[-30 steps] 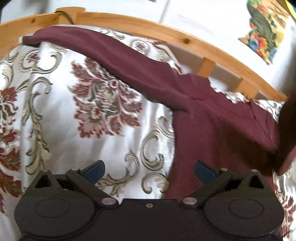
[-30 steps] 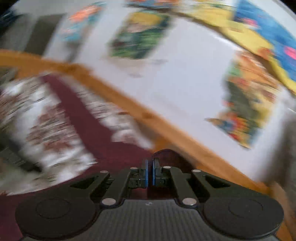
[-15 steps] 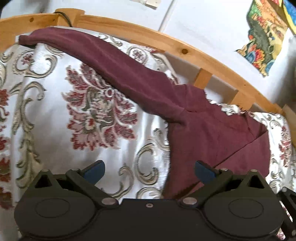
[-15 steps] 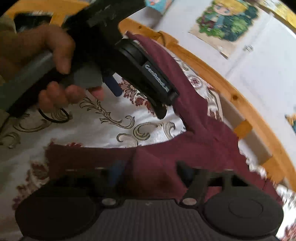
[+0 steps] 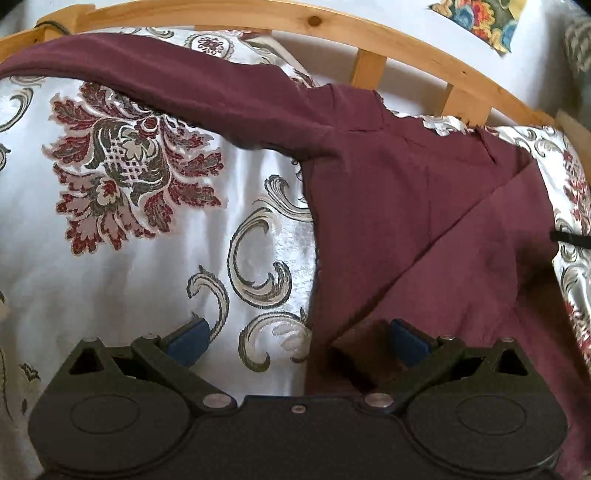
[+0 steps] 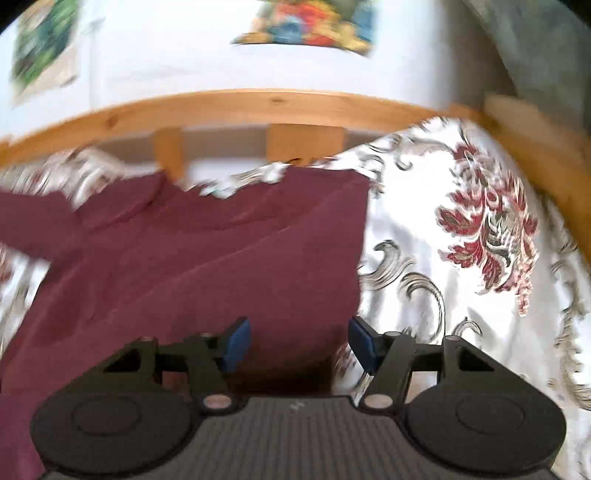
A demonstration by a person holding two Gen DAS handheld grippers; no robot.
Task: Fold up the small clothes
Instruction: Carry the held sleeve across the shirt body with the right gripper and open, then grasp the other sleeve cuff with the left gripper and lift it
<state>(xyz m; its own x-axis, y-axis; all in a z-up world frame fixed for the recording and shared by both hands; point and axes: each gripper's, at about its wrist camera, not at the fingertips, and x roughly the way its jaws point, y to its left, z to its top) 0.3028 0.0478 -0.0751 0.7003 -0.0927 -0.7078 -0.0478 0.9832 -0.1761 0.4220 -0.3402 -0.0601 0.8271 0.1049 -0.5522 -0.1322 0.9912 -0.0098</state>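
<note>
Now, in the left wrist view, the left gripper (image 5: 299,338) stands wide open, holding nothing. The maroon long-sleeved cloth garment (image 5: 399,206) lies flat on the white satin bedspread with dark red floral and grey scroll patterns (image 5: 122,258); its side edge runs up between the blue-padded fingers, the body spreading toward 2 o'clock, one sleeve stretching toward 10 o'clock below the curved pine bed rail (image 5: 332,26).

Next, the blurred right wrist view: the right gripper (image 6: 299,341) is likewise spread and grips nothing. The garment (image 6: 207,258) fills 9 to 12 o'clock, its right edge between the fingers; bedspread (image 6: 461,295) at 2 o'clock.
</note>
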